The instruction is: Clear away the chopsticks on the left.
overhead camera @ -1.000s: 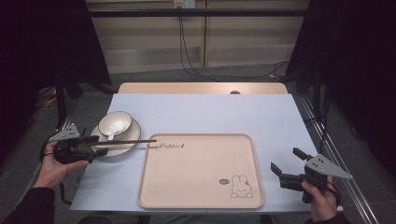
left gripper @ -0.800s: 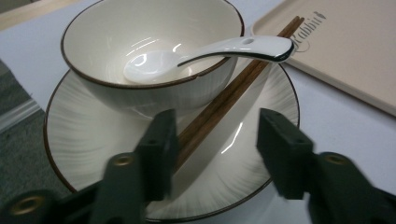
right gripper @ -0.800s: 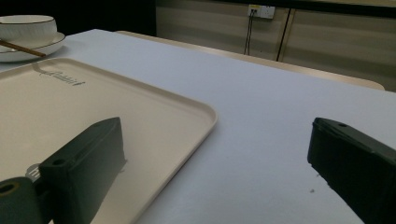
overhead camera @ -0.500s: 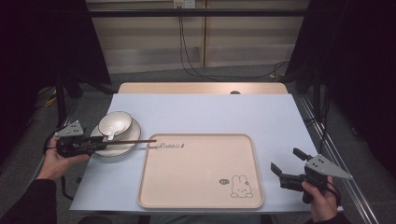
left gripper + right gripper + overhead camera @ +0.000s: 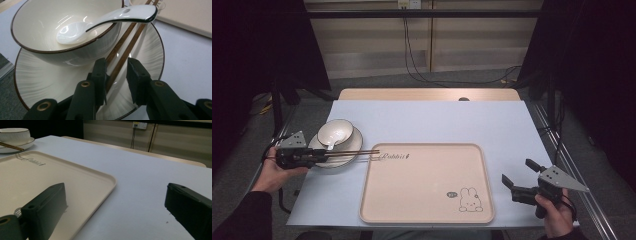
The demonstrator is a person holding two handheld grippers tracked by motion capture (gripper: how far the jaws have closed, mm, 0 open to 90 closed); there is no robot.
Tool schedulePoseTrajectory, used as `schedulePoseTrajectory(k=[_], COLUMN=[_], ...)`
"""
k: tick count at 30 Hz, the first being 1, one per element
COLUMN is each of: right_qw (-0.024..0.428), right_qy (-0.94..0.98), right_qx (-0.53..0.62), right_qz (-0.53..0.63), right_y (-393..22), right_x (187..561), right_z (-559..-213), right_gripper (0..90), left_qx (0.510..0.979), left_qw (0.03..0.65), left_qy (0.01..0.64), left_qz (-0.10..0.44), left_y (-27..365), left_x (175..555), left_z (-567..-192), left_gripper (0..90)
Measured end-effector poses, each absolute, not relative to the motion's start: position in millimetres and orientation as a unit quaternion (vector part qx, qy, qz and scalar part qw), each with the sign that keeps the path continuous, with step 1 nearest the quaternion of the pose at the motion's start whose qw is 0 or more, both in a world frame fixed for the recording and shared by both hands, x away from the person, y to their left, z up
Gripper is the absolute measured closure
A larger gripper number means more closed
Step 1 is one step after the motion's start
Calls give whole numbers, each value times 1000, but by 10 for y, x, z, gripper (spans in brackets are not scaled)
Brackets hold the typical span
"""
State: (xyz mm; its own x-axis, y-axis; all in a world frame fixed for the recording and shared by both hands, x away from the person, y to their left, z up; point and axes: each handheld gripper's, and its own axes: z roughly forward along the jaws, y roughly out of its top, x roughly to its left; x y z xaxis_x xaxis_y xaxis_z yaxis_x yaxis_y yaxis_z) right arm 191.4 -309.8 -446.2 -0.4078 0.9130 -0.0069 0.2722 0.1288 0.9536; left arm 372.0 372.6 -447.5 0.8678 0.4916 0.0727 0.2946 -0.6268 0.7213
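Table [image 5: 427,120]: pale blue top; it bears the tray, the plate and the bowl.
Tray [image 5: 427,210]: beige, rounded corners, flat on the table toward the person's side; a small rabbit drawing sits in its near right corner and script lettering runs along its far left edge. All places below are given relative to this tray.
Plate [image 5: 319,161]: white with a dark rim, just beyond the tray's far left corner, apart from it.
Bowl [image 5: 335,131]: white with a brown rim, standing on the plate, on the side away from the tray.
Spoon [image 5: 100,20]: white ceramic, scoop down inside the bowl, handle lying over the bowl's rim and pointing toward the tray.
Chopsticks [image 5: 354,152]: a brown pair lying side by side across the plate beside the bowl, tips reaching just over the tray's far left corner.
Left gripper [image 5: 318,156]: held in a hand to the left of the tray, over the plate's near edge. Its jaws have just been closing, and in the left gripper view they stand narrowly apart with the chopsticks [image 5: 117,62] between them; one jaw lies against the sticks, the other a little off them.
Right gripper [image 5: 518,177]: held in a hand just right of the tray's near right corner, over bare table, jaws spread wide with nothing between them.
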Motion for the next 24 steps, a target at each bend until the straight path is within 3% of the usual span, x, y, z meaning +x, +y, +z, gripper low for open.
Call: schedulePoseTrajectory(k=[11, 16, 24], right_qw=[327, 327, 323], right_qy=[677, 676, 675], right_qx=[437, 439, 442], right_qz=[493, 493, 494], right_y=[-3095, -3095, -3095], right_x=[1911, 1908, 1907], right_z=[-4462, -4461, -4461], right_gripper=[36, 36, 36], left_qx=[916, 924, 922], left_qw=[342, 332, 337], left_qy=[182, 167, 183], left_qz=[108, 85, 63], left_y=[3603, 3601, 3608], left_x=[3763, 3762, 3730], left_z=[-4480, -4450, -4430], left_gripper=[743, 814, 846])
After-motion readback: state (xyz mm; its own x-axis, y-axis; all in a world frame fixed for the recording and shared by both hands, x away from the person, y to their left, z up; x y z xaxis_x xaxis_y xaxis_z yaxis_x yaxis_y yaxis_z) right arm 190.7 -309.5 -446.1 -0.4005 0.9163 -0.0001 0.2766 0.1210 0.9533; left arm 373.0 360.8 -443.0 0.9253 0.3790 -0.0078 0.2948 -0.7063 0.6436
